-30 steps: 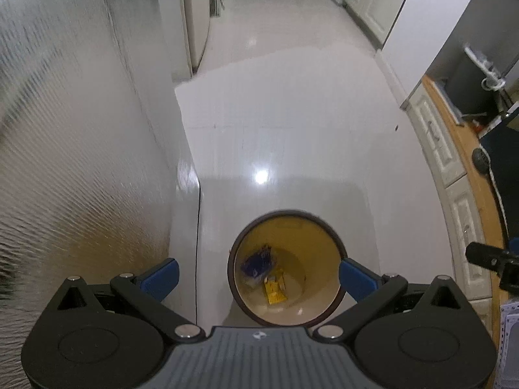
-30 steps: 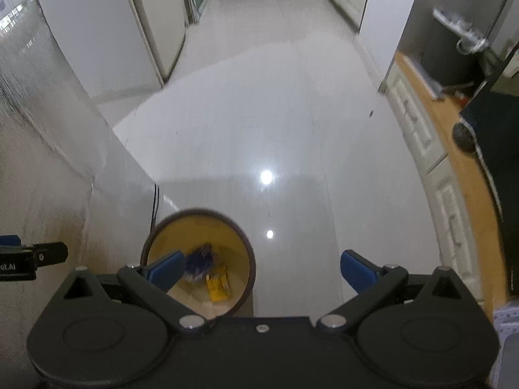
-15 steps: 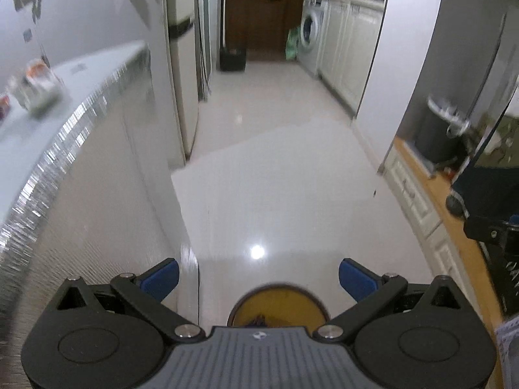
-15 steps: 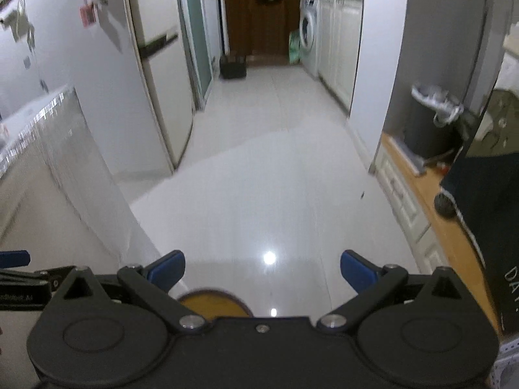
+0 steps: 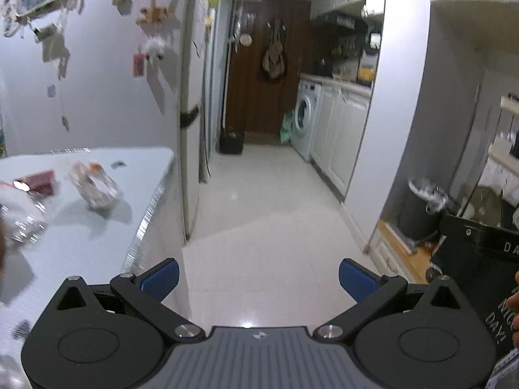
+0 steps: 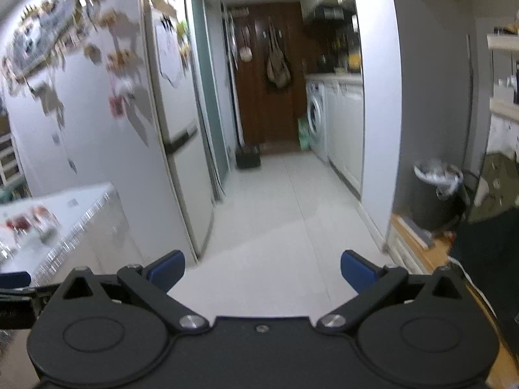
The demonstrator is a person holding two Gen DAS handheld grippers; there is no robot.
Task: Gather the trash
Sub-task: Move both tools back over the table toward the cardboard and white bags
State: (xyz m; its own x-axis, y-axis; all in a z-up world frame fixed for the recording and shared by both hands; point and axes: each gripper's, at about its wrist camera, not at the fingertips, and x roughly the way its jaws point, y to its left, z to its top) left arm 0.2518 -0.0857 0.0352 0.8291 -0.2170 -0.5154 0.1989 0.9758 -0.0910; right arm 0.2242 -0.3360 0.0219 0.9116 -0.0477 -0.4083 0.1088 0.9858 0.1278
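1. Starting at the far left, the silver countertop (image 5: 97, 233) carries the remaining litter: a crumpled clear wrapper (image 5: 95, 188), a dark red packet (image 5: 39, 180) behind it, and shiny plastic at the left edge, too blurred to name.
2. A second ago both cameras looked straight down into a yellow-lined bin on the floor holding blue and yellow scraps; now both have tilted up to face the hallway, and the bin has dropped out of view.
3. The left gripper (image 5: 258, 275) is spread wide with nothing between its blue pads, near the counter's right edge.
4. The right gripper (image 6: 262, 270) is likewise wide apart and empty, over bare floor (image 6: 275, 214).
5. I judge that a drop into the bin is finished and the next pickup is due; the clear wrapper lies nearest the left gripper.
6. At far right a dark lined bin (image 5: 421, 210) stands well apart.
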